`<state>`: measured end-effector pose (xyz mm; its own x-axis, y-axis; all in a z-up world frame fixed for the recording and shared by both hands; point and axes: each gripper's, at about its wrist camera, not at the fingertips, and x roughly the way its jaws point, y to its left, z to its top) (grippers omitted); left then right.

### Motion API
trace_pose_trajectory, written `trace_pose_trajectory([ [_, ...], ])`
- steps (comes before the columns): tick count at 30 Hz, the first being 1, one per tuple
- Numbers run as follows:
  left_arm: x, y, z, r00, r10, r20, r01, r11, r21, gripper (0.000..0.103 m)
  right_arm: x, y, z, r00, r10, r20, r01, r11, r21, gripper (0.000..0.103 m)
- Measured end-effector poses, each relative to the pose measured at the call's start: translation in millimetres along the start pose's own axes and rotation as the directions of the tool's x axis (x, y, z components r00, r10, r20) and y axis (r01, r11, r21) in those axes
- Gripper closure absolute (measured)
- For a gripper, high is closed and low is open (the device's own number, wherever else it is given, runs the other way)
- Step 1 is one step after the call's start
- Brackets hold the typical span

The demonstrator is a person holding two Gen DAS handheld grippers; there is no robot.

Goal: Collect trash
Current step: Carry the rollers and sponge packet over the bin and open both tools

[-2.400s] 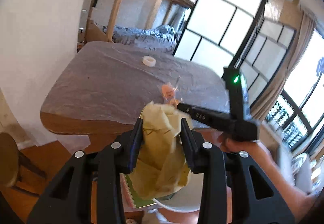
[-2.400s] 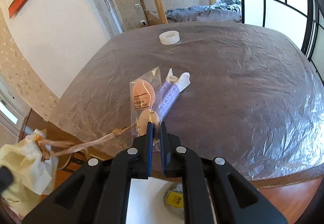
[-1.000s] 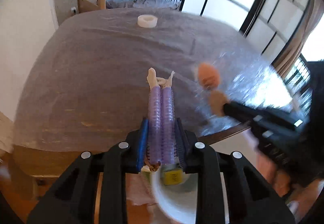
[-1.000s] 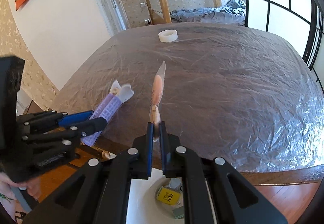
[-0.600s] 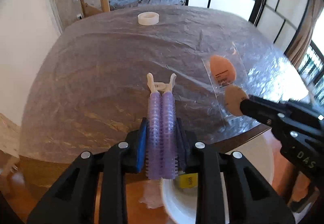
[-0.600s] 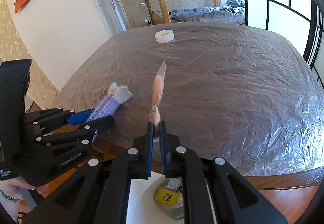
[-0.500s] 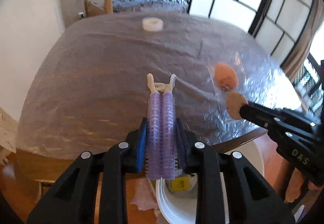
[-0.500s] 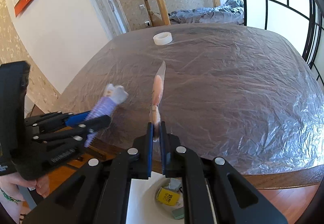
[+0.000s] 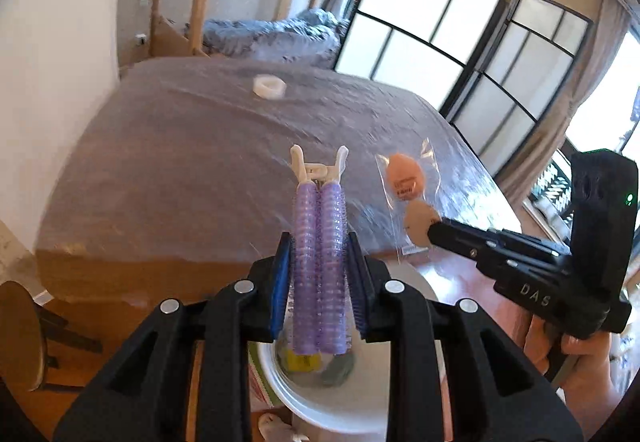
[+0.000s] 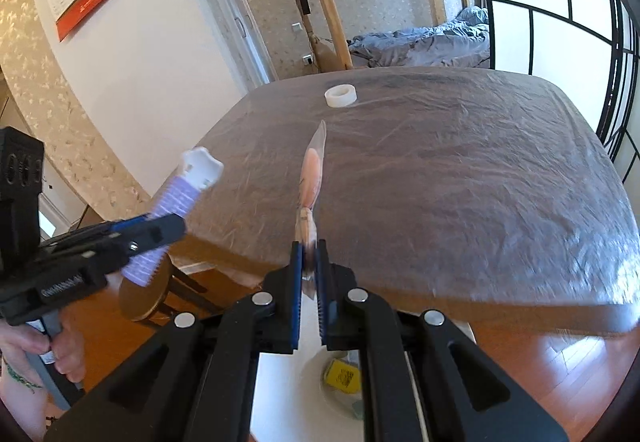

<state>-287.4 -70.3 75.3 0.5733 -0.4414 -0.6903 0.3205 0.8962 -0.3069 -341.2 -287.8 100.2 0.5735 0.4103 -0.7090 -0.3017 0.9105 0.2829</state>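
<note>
Trash bin (image 9: 320, 408) interior mostly hidden behind left claw (image 9: 320, 266)

Both claws are matte black plastic with blue finger pads and round silver screw heads. The right claw (image 9: 436, 232) bears white "DAS" lettering and a green light. The left hand (image 10: 60, 354) is bare-skinned, with a green wristband.

Left gripper (image 9: 320, 262): clamped on purple bristly hair rollers (image 9: 319, 242), raised past the plastic-covered brown table's (image 9: 180, 162) edge.
Right gripper (image 10: 308, 282): pinching clear plastic sponge packet (image 10: 310, 182), beside it.
</note>
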Motion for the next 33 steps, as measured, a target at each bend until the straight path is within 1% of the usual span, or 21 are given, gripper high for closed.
trace_pose_trajectory([
  [7, 12.3, -21.9, -41.1, 0.995, -0.052, -0.090, 0.057, 0.997, 0.048, 0.075, -26.2, 1.6, -52.9, 0.998, -0.042, -0.051, 0.044, 0.998, 0.048, 0.095],
  [10, 21.7, -31.7, -59.3, 0.989, -0.053, -0.135, 0.064, 0.995, 0.076, 0.075, -30.7, 0.2, -79.1, 0.994, -0.068, -0.091, 0.074, 0.995, 0.069, 0.095],
  [14, 36.2, -36.1, -75.2, 0.983, -0.045, -0.180, 0.058, 0.996, 0.072, 0.075, -21.5, -6.6, -103.2, 0.985, -0.093, -0.148, 0.106, 0.991, 0.079, 0.095],
  [18, 50.9, -35.3, -85.9, 0.977, -0.013, -0.215, 0.025, 0.998, 0.054, 0.075, -6.9, -16.0, -114.1, 0.977, -0.097, -0.191, 0.113, 0.991, 0.076, 0.095],
  [21, 60.2, -38.5, -94.9, 0.972, 0.023, -0.233, -0.014, 0.999, 0.040, 0.075, 1.3, -22.9, -119.0, 0.970, -0.100, -0.219, 0.115, 0.992, 0.056, 0.095],
  [24, 66.9, -44.2, -101.3, 0.968, 0.041, -0.246, -0.036, 0.999, 0.028, 0.075, 9.5, -28.7, -118.0, 0.966, -0.103, -0.238, 0.117, 0.992, 0.043, 0.095],
  [28, 80.9, -49.9, -107.4, 0.962, 0.080, -0.262, -0.071, 0.996, 0.046, 0.075, 19.5, -40.0, -126.7, 0.960, -0.100, -0.262, 0.118, 0.991, 0.054, 0.095],
  [33, 95.1, -53.5, -113.2, 0.953, 0.099, -0.287, -0.089, 0.995, 0.048, 0.075, 32.8, -50.2, -130.0, 0.953, -0.101, -0.284, 0.123, 0.991, 0.061, 0.095],
])
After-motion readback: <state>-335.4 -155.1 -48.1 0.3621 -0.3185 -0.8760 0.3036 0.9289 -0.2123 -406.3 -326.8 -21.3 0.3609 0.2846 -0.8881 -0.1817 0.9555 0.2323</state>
